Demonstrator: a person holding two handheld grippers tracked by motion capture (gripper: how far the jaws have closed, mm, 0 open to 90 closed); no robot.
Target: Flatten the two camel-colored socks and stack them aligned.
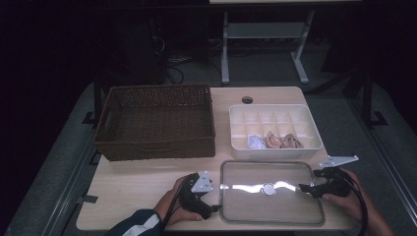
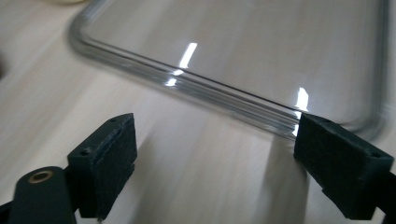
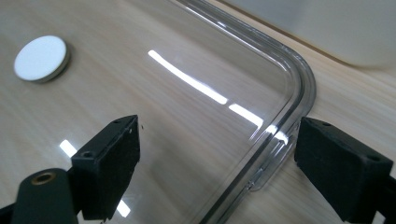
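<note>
Two open grippers, left gripper [image 1: 212, 206] and right gripper [image 1: 302, 187], flank the clear lid [image 1: 272, 192] lying flat near us on the table [image 1: 133, 182]. Looks light, stiff, slippery, so we'd pinch its raised rim.

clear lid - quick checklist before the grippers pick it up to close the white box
1. Clear lid lies flat on the table: ok.
2. Left gripper jaws open, lid edge ahead of them, not yet between the pads: ok.
3. Right gripper jaws open and straddling the lid's edge by its corner, nothing pinched: ok.
4. White divided box sits uncovered just beyond the lid: ok.
5. The rolled items in the box's front compartments stay below its rim: cannot tell.
6. Wicker basket stands to the left, off the path from lid to box: ok.
</note>
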